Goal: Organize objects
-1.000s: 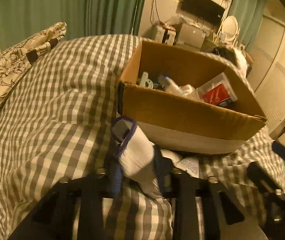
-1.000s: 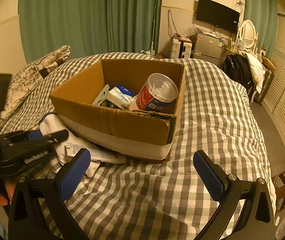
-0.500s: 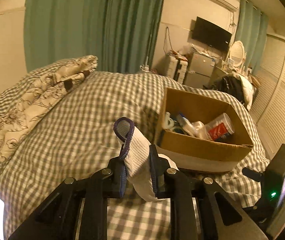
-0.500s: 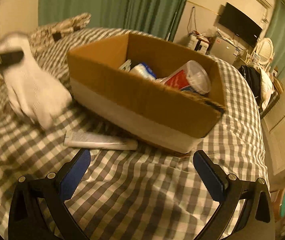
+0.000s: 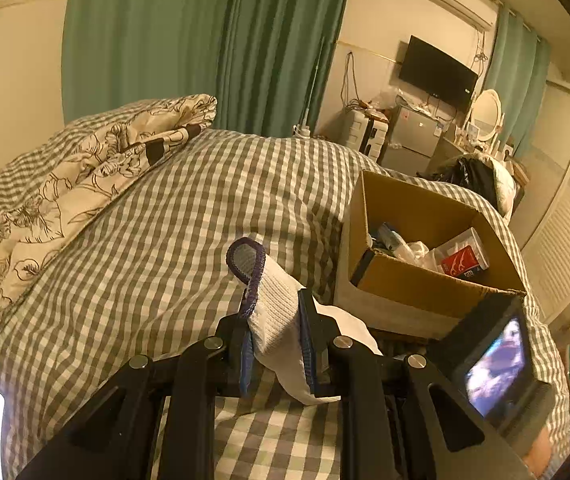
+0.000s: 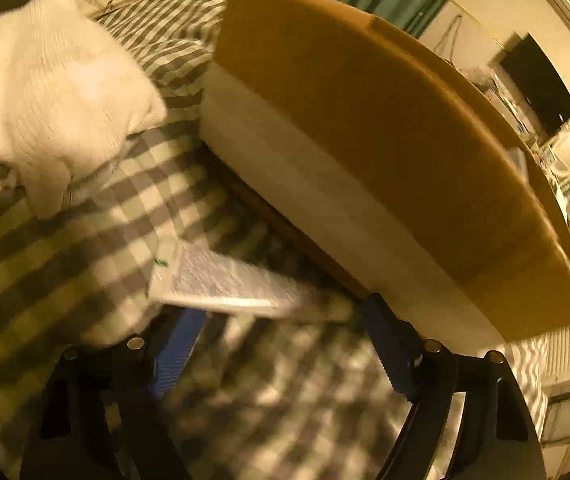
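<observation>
White knit glove (image 5: pixel 281 320), soft and limp, likely light, pinched mid-cuff in left gripper (image 5: pixel 277 344), cardboard box (image 5: pixel 425 288) ahead-right; squeeze tube (image 6: pixel 225 284) lying between spread fingers of right gripper (image 6: pixel 281 344), best taken mid-body.

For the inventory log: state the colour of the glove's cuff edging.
Purple-blue edging on the white glove, clearest in the left wrist view.

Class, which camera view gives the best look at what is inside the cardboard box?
The left wrist view: it looks down into the open cardboard box, showing a red-labelled clear container among other clutter. The right wrist view, low and blurred, shows only the box's outer side wall, nothing inside.
</observation>
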Tool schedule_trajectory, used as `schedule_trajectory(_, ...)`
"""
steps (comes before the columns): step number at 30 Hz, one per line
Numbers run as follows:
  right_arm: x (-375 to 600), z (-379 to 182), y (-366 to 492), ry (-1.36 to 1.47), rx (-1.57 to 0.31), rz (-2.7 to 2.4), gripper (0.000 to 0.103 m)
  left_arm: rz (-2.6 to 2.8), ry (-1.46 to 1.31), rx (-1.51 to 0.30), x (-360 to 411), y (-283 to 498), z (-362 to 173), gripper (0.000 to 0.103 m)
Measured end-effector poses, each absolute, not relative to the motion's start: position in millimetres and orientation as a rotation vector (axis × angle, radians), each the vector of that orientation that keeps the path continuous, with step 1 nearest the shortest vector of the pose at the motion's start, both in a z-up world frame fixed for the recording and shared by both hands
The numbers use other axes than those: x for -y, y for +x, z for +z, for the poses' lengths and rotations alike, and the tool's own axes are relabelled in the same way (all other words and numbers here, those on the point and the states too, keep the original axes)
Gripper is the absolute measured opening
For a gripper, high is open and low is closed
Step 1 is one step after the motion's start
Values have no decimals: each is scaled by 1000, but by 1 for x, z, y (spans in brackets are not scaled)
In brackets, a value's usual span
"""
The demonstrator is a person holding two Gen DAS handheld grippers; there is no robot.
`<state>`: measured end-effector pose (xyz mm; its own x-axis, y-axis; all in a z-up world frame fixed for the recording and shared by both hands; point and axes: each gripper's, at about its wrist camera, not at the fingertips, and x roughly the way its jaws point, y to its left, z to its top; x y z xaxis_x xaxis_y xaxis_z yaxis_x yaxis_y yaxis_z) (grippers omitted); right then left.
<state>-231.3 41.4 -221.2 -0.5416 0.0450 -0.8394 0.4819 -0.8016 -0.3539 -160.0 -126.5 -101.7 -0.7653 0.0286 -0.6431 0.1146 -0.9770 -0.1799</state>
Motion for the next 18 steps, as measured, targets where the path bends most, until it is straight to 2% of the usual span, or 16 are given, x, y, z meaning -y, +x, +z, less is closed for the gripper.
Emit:
schedule_trajectory(1, -38, -225, -232, 1330, -840, -2390, 75, -2890, 1060, -330, 127, -160, -102, 20)
schedule_trajectory(3, -33, -229, -234, 1320, -835, -2366, 61, -2888, 1065, -341, 129, -161, -104, 20)
schedule_trajectory(4, -32, -229, -234, 1316, -831, -2363, 58, -2889, 1065, -344, 129, -160, -104, 20)
schedule_trajectory(6, -31, -229, -234, 1289, -831, -2376, 42, -2890, 1066, -346, 129, -159, -103, 20)
schedule_trajectory(9, -32, -221, -225, 1223, -862, -2414, 30, -2892, 1070, -348, 128, -156, -101, 20)
schedule_trajectory(12, -37, -206, -209, 1151, -841, -2458, 22, -2902, 1078, -355, 125, -151, -97, 20)
schedule_trajectory(15, -52, -180, -187, 1075, -726, -2508, 13, -2916, 1068, -329, 120, -143, -90, 20)
schedule_trajectory(18, -71, -155, -172, 1012, -619, -2553, 12, -2937, 1051, -300, 111, -135, -79, 20)
